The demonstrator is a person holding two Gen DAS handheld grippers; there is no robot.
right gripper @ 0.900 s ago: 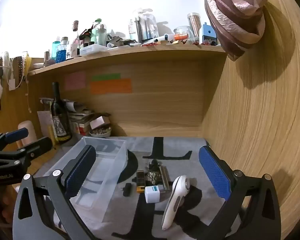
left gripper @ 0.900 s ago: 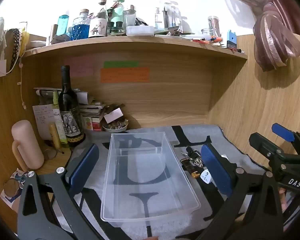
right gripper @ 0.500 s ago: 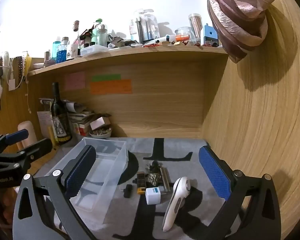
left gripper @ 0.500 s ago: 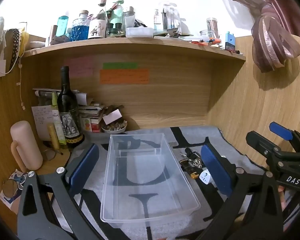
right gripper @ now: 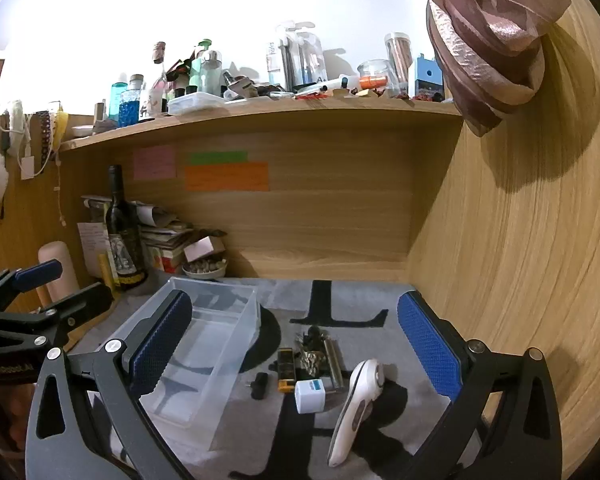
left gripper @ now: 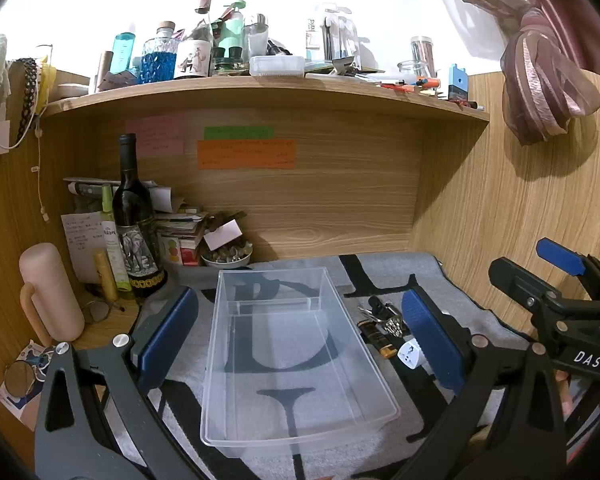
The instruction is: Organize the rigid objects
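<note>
A clear plastic bin [left gripper: 296, 344] lies empty on the grey mat, between the fingers of my open left gripper [left gripper: 300, 332]. It also shows in the right wrist view [right gripper: 204, 344]. Right of the bin lie small items: a white plug adapter [right gripper: 310, 396], a white handheld device [right gripper: 356, 408], a black and yellow lighter [right gripper: 285, 370], a small black piece [right gripper: 259, 385], keys [right gripper: 314, 354] and a metal cylinder [right gripper: 334, 364]. My right gripper [right gripper: 296, 356] is open and empty above them. The adapter [left gripper: 408, 354] and lighter [left gripper: 376, 338] show in the left view too.
A wine bottle [left gripper: 134, 224], a pink flask [left gripper: 50, 292], stacked papers and a small bowl [left gripper: 226, 256] stand at the back left. A cluttered shelf [left gripper: 260, 88] runs overhead. A wooden wall [right gripper: 520, 260] closes the right side.
Both grippers have drifted slightly; the scene sits a little lower in both views. Nothing was taken or released.
</note>
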